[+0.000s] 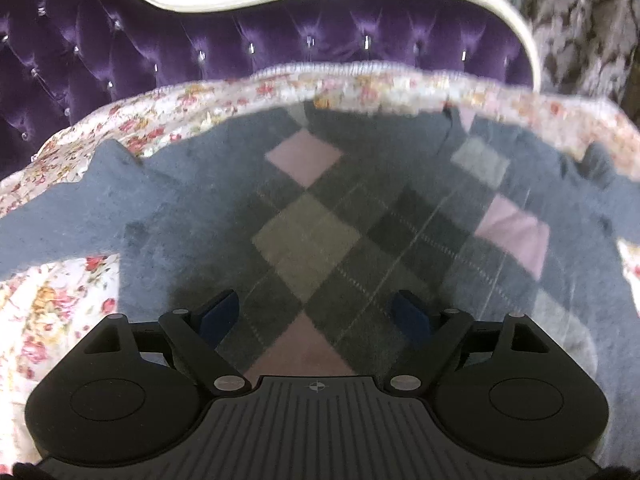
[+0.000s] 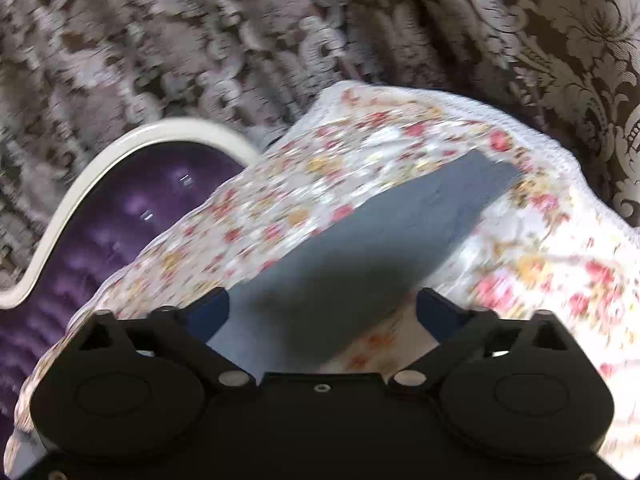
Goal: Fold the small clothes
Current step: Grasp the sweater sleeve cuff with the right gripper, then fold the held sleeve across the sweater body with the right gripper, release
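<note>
The grey sweater [image 1: 328,216] with its diamond pattern lies spread flat on a bed covered by a flowered bedspread [image 1: 60,300], with the purple padded headboard [image 1: 160,40] at the far side; it is laid out like this, I think, so that every edge and sleeve can be reached before the first fold. The left gripper [image 1: 316,316] hangs over the near middle of the sweater's body, its blue pads wide apart and holding nothing; the knit passes under the gap but the pads do not press it. One sleeve [image 1: 52,208] reaches out to the left across the bedspread. In the right wrist view the right gripper [image 2: 322,312] stands over another plain grey sleeve [image 2: 400,232], which runs away from it toward the far right edge of the bed. Its jaws are also released, with the sleeve lying between them but not pinched. This view is blurred, so I cannot tell if the pads touch the cloth. Probably each gripper is placed to take one side, so the folding seems not yet begun.
</note>
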`<state>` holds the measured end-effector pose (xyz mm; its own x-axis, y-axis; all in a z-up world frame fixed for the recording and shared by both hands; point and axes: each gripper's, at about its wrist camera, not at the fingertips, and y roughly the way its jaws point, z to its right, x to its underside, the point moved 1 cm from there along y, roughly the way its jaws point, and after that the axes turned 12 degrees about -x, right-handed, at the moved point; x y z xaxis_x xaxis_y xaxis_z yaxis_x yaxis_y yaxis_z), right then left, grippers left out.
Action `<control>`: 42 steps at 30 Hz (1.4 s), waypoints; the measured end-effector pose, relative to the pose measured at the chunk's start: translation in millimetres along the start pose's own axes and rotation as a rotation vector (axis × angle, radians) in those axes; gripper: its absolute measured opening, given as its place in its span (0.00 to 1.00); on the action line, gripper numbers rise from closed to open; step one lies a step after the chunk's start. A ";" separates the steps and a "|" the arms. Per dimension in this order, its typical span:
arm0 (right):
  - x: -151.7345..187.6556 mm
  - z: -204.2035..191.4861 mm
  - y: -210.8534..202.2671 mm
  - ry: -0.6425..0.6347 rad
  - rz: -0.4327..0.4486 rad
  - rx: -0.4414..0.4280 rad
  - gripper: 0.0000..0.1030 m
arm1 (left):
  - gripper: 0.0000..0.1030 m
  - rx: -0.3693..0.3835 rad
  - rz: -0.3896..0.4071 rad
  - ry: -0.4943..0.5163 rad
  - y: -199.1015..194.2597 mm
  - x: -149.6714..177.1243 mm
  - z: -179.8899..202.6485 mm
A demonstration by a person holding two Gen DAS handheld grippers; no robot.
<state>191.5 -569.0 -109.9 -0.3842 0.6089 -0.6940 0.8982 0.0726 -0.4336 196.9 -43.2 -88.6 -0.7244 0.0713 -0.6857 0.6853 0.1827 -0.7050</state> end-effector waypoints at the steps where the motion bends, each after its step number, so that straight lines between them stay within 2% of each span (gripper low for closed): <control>1: -2.9 7.9 3.6 0.011 0.001 0.008 0.87 | 0.83 0.015 0.002 -0.007 0.9 1.8 -1.1; 4: -6.8 30.1 12.6 0.052 -0.003 0.038 0.83 | 0.84 0.051 0.020 -0.033 1.9 7.1 -5.8; 10: -19.7 50.6 22.4 0.098 0.042 -0.007 0.80 | 0.90 0.066 0.046 -0.012 4.2 10.3 -3.3; 15: -35.1 65.2 35.0 0.167 0.082 -0.022 0.75 | 0.93 0.077 0.030 -0.005 8.9 8.8 -2.6; 17: -39.0 71.9 37.7 0.200 0.102 -0.022 0.67 | 0.94 0.084 0.021 0.004 9.9 7.6 -2.9; 18: -40.5 75.5 38.2 0.214 0.111 -0.013 0.60 | 0.94 0.088 0.015 0.007 10.6 6.7 -3.1; 20: -42.6 81.4 38.0 0.230 0.114 0.017 0.42 | 0.94 0.095 0.002 0.014 12.1 4.9 -4.1; 21: -43.3 83.5 38.0 0.232 0.105 0.036 0.21 | 0.93 0.101 -0.004 0.018 12.6 3.8 -4.7; 22: -44.3 85.4 37.2 0.232 0.094 0.050 0.12 | 0.93 0.110 -0.011 0.020 13.1 2.2 -5.8; 24: -46.1 84.3 29.8 0.224 0.098 0.063 0.12 | 0.92 0.128 -0.029 0.017 14.2 -0.9 -9.0; 29: -64.1 51.6 -4.0 0.108 0.135 0.074 0.12 | 0.91 0.144 -0.045 -0.008 12.4 -7.5 -21.6; 34: -93.1 -8.4 -34.0 -0.036 0.146 0.031 0.12 | 0.91 0.140 -0.031 -0.016 7.9 -15.6 -40.3; 38: -105.0 -79.2 -46.8 -0.173 0.129 -0.033 0.12 | 0.91 0.145 -0.012 -0.005 8.0 -21.7 -58.2; 42: -98.5 -159.5 -52.1 -0.318 0.104 -0.136 0.12 | 0.91 0.135 -0.003 -0.046 12.8 -25.7 -80.6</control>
<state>216.6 -506.7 72.7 -0.3175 0.3437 -0.8838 0.9479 0.1411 -0.2856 218.3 36.3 -65.4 -0.7245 0.0255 -0.6888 0.6891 0.0490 -0.7230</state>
